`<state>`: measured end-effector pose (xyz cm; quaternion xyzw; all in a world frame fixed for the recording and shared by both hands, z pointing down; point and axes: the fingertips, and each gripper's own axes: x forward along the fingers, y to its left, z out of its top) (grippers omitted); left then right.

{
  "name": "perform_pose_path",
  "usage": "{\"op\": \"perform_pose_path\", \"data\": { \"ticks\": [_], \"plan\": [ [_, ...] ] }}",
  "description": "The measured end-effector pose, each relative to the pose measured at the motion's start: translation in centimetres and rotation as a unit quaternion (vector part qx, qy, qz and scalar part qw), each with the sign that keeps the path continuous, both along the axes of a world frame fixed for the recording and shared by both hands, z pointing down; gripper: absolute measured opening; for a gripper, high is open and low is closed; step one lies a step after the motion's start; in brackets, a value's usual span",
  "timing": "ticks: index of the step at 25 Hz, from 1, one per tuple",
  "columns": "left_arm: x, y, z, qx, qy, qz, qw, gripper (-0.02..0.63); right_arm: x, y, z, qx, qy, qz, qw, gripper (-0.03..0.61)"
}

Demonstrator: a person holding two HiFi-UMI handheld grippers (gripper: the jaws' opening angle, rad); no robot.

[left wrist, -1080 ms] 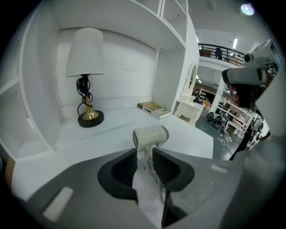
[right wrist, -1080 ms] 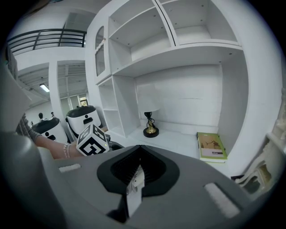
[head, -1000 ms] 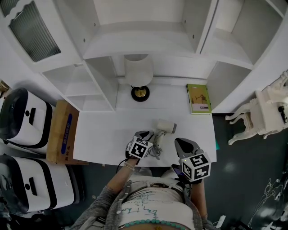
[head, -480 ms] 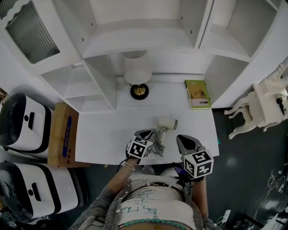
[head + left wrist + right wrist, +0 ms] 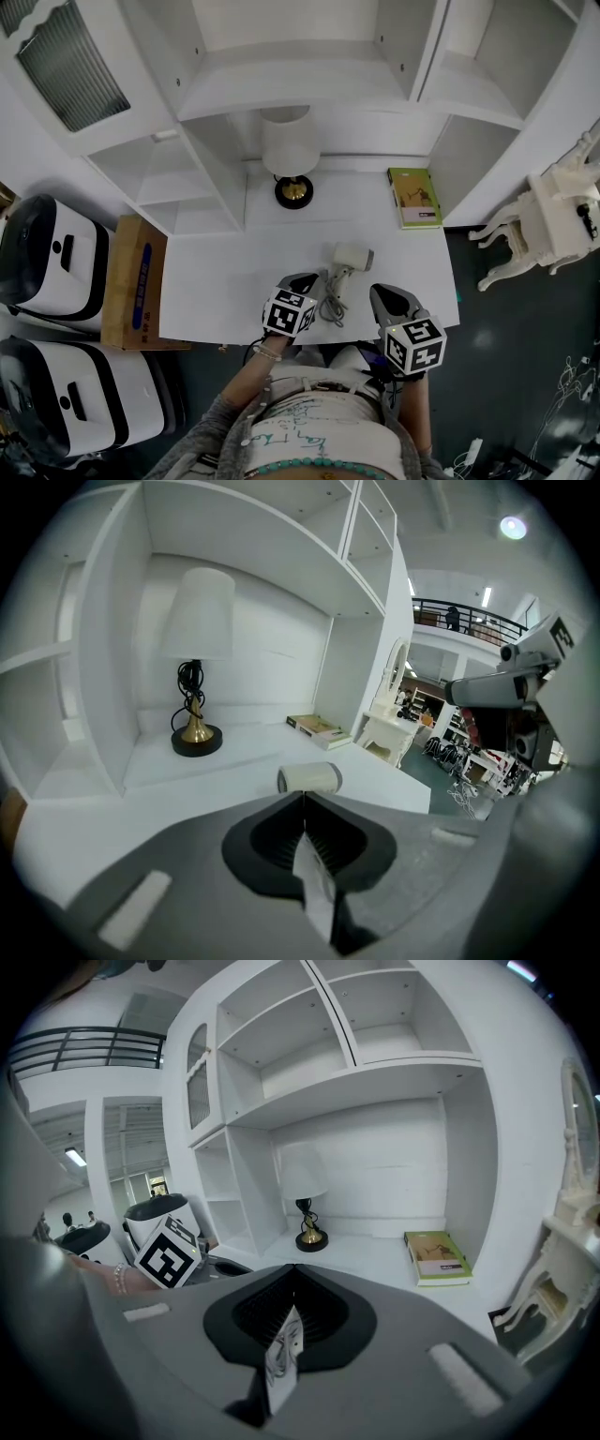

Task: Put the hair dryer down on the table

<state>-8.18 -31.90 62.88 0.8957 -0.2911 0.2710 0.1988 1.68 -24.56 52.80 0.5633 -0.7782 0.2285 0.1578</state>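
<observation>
White shelving backs the tabletop (image 5: 211, 281), where the hair dryer (image 5: 349, 258) lies on its side near frame centre, just ahead of the left tongs (image 5: 303, 279). Those and the right tongs (image 5: 383, 293) are both closed on nothing, so the task looks done. The dryer is cream and short-barrelled, its cord (image 5: 331, 307) bunched toward the near edge.

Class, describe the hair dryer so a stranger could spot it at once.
Start at the white desk under the shelves. Near its front edge lies the cream hair dryer, cord bunched by its handle. The lamp and green book sit farther back.
</observation>
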Motion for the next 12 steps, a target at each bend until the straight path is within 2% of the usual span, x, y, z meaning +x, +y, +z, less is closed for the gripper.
{"op": "perform_pose_path", "data": {
  "ticks": [12],
  "plan": [
    [1.4, -0.5, -1.4, 0.008, 0.017, -0.033, 0.9993, 0.002, 0.8, -1.2, -0.5, 0.000, -0.002, -0.033, 0.999, 0.028]
  ]
}}
